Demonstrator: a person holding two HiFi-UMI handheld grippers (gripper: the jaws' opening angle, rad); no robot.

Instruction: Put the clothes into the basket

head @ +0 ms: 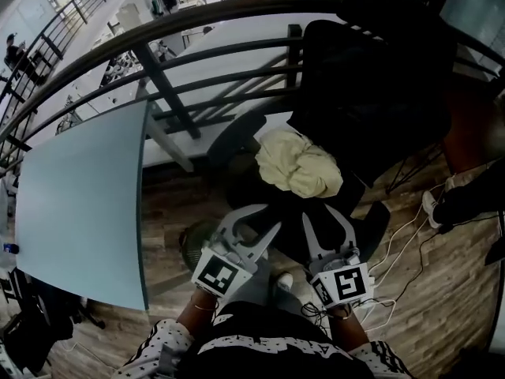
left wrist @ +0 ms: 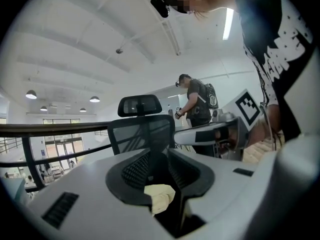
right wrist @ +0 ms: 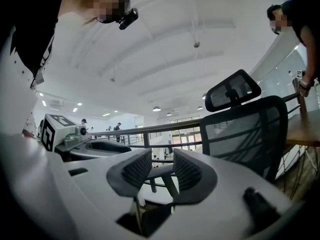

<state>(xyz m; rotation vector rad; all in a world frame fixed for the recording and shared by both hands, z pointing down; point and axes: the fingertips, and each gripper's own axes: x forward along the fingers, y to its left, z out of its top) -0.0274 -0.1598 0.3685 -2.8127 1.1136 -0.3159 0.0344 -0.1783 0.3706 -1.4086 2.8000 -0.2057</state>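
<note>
Bright overhead lighting, fisheye-warped edges

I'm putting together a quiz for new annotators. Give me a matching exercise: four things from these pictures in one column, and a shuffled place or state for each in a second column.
Things:
1. pale yellow crumpled cloth
2. white cables
3. pale blue flat tabletop
4. left gripper

Places or states:
A. on the wooden floor, right side of the head view
B. jaws apart, nothing between them
C. on the seat of the black mesh office chair
D. left side of the head view

Pairs: 1-C, 2-A, 3-D, 4-B
</note>
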